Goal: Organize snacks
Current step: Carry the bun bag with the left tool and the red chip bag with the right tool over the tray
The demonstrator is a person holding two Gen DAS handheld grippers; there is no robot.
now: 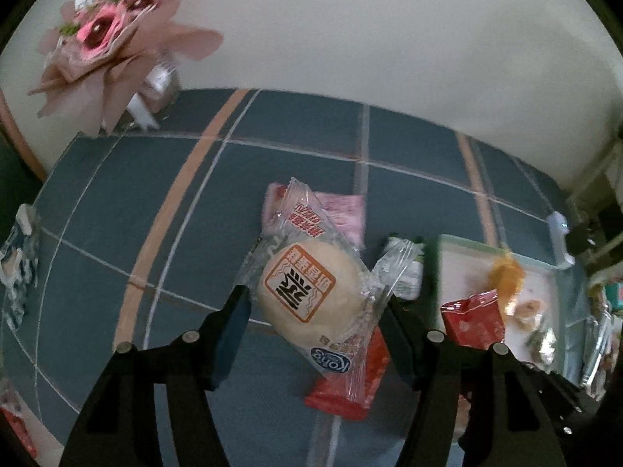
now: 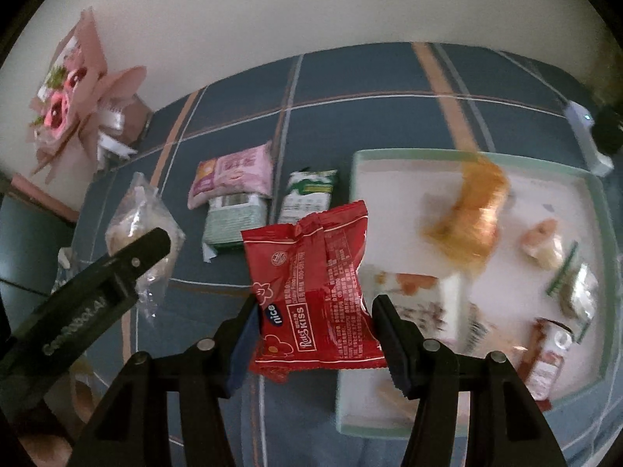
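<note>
My left gripper (image 1: 315, 309) is shut on a round pale bun in a clear wrapper with an orange label (image 1: 303, 292), held above the blue checked cloth (image 1: 117, 214). In the right wrist view the same bun (image 2: 136, 218) shows at the left against one black left finger (image 2: 128, 260). My right gripper (image 2: 316, 307) is shut on a red snack packet (image 2: 311, 272), held up beside the left edge of a pale green tray (image 2: 595, 202). That packet (image 1: 473, 319) also appears in the left wrist view, in front of the tray (image 1: 498, 251).
On the cloth lie a pink packet (image 2: 233, 171), a pale green pack (image 2: 233, 222), a green-white packet (image 2: 307, 190) and another red packet (image 1: 342, 397). Several snacks sit in the tray, one orange (image 2: 475, 210). A pink bouquet (image 2: 74, 97) stands far left, and a white device (image 2: 588, 136) far right.
</note>
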